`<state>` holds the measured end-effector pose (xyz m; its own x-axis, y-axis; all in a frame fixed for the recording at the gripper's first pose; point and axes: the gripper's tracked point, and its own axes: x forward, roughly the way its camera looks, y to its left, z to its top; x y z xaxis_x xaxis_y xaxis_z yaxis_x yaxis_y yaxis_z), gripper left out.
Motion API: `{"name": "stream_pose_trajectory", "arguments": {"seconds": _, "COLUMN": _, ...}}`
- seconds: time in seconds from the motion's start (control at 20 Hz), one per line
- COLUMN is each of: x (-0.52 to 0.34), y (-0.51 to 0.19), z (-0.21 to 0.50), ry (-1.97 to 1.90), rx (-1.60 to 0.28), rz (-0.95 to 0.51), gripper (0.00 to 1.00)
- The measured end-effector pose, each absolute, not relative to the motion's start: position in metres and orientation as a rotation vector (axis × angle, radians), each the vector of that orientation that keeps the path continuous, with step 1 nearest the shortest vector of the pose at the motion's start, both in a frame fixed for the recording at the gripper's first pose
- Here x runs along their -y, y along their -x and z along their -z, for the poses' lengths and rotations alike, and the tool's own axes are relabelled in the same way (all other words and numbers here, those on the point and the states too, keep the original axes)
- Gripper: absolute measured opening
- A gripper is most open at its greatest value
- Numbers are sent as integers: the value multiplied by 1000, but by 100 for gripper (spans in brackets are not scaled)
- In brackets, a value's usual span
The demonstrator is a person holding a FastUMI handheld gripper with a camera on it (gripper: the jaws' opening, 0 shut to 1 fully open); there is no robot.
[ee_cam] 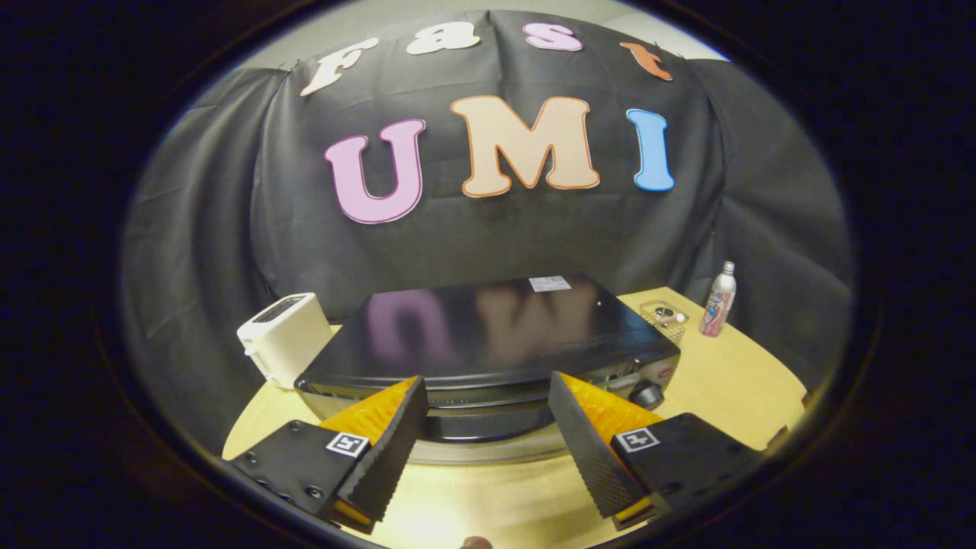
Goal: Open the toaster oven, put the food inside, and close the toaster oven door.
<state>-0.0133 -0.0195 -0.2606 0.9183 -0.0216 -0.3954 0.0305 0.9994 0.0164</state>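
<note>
Two fingers of gripper point(484, 404) spread wide, nothing held; toaster oven point(488, 343) just ahead, door shut. Handle should be approached low & hooked squarely, pulled down slowly.

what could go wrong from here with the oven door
1. The gripper is open with the toaster oven door's top edge between its fingers; a shallow bite could slip off.
2. A hard pull might drag the oven across the table.
3. No food is visible to load once the door is open.
</note>
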Motion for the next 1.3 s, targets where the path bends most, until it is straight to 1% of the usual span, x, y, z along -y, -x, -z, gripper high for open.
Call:
{"name": "stream_pose_trajectory", "arguments": {"seconds": 0.35, "x": 24, "y": 50, "z": 268, "ry": -32, "rx": -453, "rz": 29, "gripper": 100}}
{"name": "stream_pose_trajectory", "arguments": {"seconds": 0.55, "x": 31, "y": 80, "z": 278, "ry": -34, "rx": -509, "rz": 66, "gripper": 100}}
{"name": "stream_pose_trajectory", "arguments": {"seconds": 0.75, "x": 33, "y": 104, "z": 295, "ry": -48, "rx": -567, "rz": 83, "gripper": 97}}
{"name": "stream_pose_trajectory", "arguments": {"seconds": 1.05, "x": 40, "y": 142, "z": 336, "ry": -29, "rx": -675, "rz": 97, "gripper": 97}}
{"name": "stream_pose_trajectory", "arguments": {"seconds": 1.2, "x": 41, "y": 163, "z": 372, "ry": 33, "rx": -765, "rz": 106, "gripper": 97}}
{"name": "stream_pose_trajectory", "arguments": {"seconds": 1.3, "x": 32, "y": 169, "z": 401, "ry": 52, "rx": -806, "rz": 86, "gripper": 97}}
